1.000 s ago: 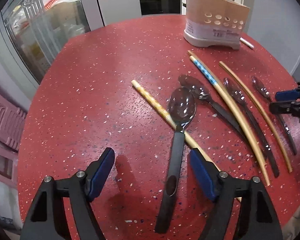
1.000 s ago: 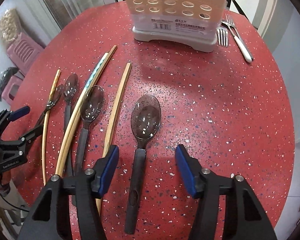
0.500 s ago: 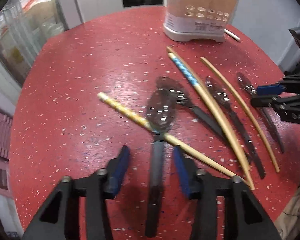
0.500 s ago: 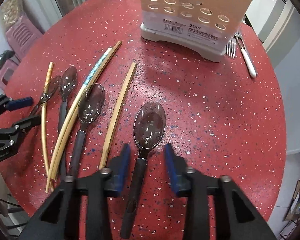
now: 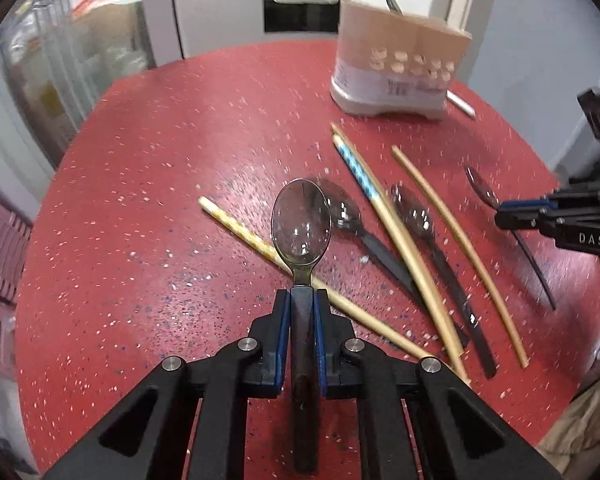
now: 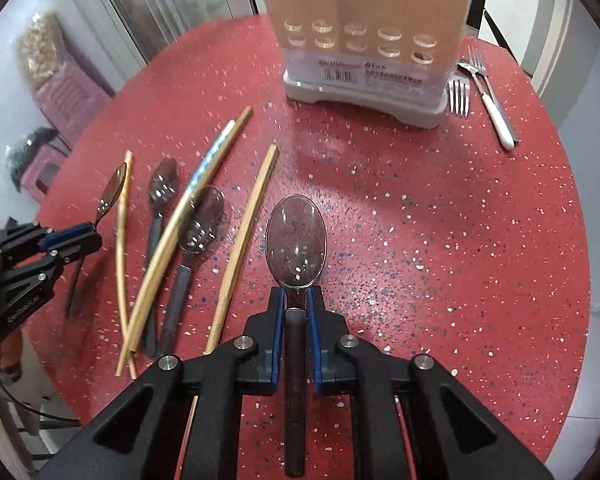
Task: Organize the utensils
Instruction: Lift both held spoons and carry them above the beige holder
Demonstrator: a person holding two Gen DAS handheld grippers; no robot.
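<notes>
smoky clear-bowled spoon (image 5: 301,227) with a dark handle sits pinched in the still-closing left gripper (image 5: 301,300), short of the utensil holder (image 5: 396,74). a twin spoon (image 6: 295,240), facing that holder, is pinched by the closing right gripper (image 6: 296,300).

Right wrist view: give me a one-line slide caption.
Right claw closing on a spoon over the red table, utensil holder ahead.

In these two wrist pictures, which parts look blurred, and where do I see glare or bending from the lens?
Left wrist view: the utensil holder and the chopsticks are smeared by motion, while the held spoon stays sharp with small light spots in its bowl. Right wrist view: mostly sharp; the red table edge bends round from the fisheye, and the corners go dark.
</notes>
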